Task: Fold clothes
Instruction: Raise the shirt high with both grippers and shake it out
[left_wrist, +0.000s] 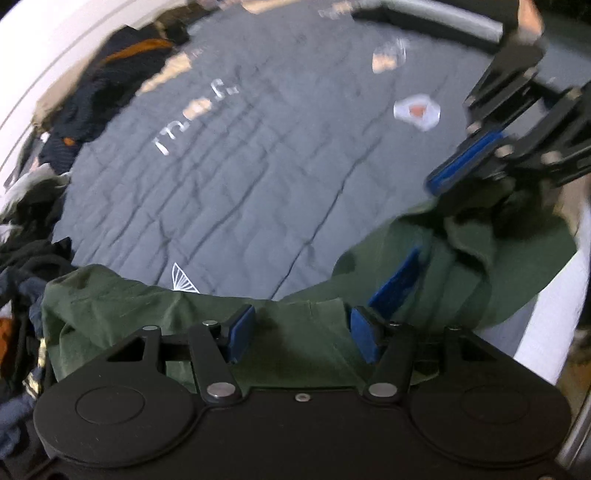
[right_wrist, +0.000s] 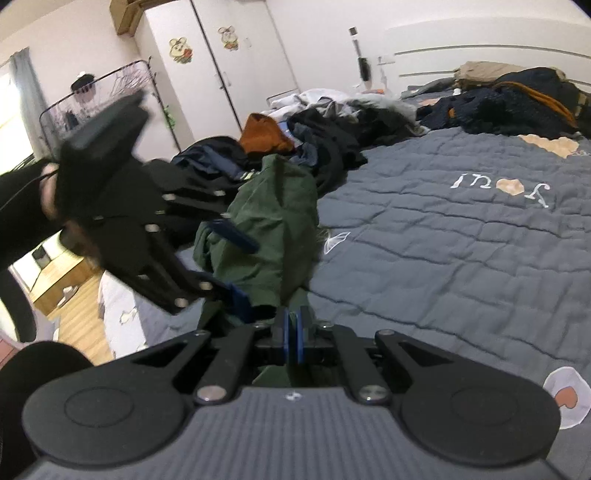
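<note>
A dark green garment (left_wrist: 461, 258) lies bunched along the near edge of the bed, one end lifted. In the right wrist view the same green garment (right_wrist: 273, 206) stretches away toward the clothes pile. My right gripper (right_wrist: 293, 326) is shut on its near end, and from the left wrist view the right gripper (left_wrist: 443, 181) holds that cloth up at the right. My left gripper (left_wrist: 303, 332) is open, pointing steeply down over the garment; its blue pads (left_wrist: 242, 332) stand apart with cloth below and between them, not pressed. The left gripper (right_wrist: 243, 269) is blurred beside the garment.
A grey quilt (left_wrist: 258, 166) with white lettering covers the bed (right_wrist: 461, 266). Dark clothes (right_wrist: 332, 136) and an orange garment (right_wrist: 264, 134) are heaped at the far side, more dark clothes (left_wrist: 92, 92) by the headboard. A wooden floor (right_wrist: 74, 306) lies beyond the bed's edge.
</note>
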